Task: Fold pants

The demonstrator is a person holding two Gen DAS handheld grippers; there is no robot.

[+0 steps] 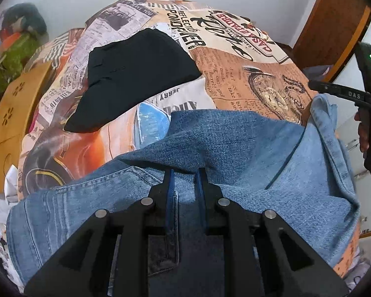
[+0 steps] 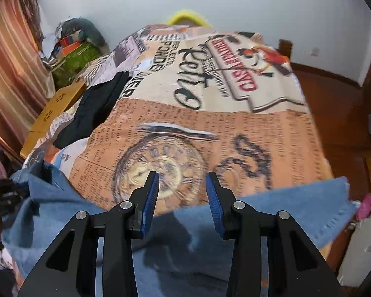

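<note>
Blue jeans (image 1: 235, 143) on a newspaper-print bedspread (image 2: 235, 128).
Left gripper (image 1: 184, 173) clamped on jeans; right gripper (image 2: 182, 175) spread apart; black garment (image 1: 133, 74) beyond; white wall (image 2: 259, 0).

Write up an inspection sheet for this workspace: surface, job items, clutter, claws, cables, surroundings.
Surface: bed covered by a retro newspaper-print sheet, pocket-watch motif in the middle.
Job's things: blue jeans bunched at the near edge, partly draped over it; black folded garment lying flat farther back on the left.
Clutter: wooden board with flower cutouts beside the bed; pile of green and orange items by the wall.
Claws: left claw nearly closed, fingers against the denim, grip uncertain; right claw open above the jeans, holding nothing.
Cables: nothing seen.
Surroundings: white wall, striped curtain, reddish wooden floor.
</note>
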